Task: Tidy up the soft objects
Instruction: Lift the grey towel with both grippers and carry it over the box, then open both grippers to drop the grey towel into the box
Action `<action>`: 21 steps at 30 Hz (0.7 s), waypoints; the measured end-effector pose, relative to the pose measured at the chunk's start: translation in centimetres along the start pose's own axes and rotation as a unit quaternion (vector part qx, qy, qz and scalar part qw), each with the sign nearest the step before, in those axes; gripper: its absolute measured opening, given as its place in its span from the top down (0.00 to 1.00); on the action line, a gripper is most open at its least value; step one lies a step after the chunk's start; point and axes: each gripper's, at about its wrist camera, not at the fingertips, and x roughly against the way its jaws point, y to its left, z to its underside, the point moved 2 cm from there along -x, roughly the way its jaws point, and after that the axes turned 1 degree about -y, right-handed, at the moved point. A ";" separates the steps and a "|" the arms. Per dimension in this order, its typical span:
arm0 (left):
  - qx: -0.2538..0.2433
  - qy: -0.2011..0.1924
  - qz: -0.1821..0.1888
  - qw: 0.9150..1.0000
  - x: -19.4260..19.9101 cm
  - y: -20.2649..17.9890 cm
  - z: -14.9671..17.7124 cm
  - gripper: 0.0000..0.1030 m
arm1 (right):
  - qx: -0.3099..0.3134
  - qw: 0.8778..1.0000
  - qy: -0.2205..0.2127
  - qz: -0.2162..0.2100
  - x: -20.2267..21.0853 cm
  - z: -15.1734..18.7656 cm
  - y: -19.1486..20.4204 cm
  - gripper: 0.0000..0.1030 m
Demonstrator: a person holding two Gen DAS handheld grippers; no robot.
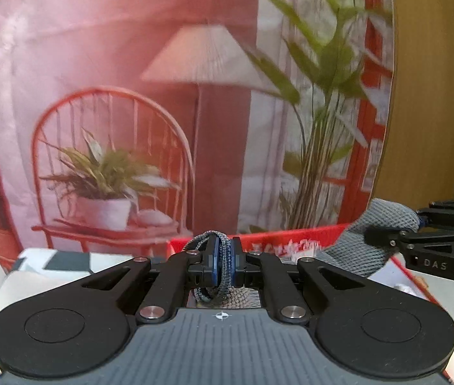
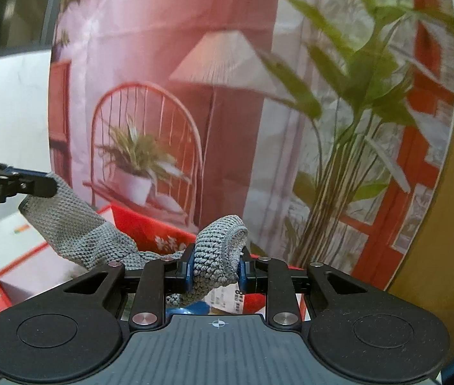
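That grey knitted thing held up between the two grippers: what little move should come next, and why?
Probably lower it toward the red box. The left gripper and the right gripper each pinch one end of the grey knitted piece, which hangs in the air just above the open box, so a short descent would likely set it inside.

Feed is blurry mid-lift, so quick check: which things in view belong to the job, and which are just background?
Job:
grey knitted cloth, stretched between both grippers
left gripper, jaws shut on one end
right gripper, jaws shut on the other end
red box below

Background:
printed backdrop
wooden panel
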 end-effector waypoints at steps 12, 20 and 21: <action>-0.016 0.096 0.048 0.994 -6.4 -1.0 2.6 0.92 | 0.022 0.993 0.118 -0.015 -5.9 2.9 0.5 0.78; -0.006 0.101 0.061 0.993 -6.6 -0.4 2.3 0.86 | 0.018 0.990 0.141 -0.003 -6.2 3.2 0.5 0.63; -0.004 0.099 0.060 0.993 -6.3 -0.3 2.2 0.74 | 0.016 0.990 0.138 -0.001 -6.1 3.1 0.2 0.61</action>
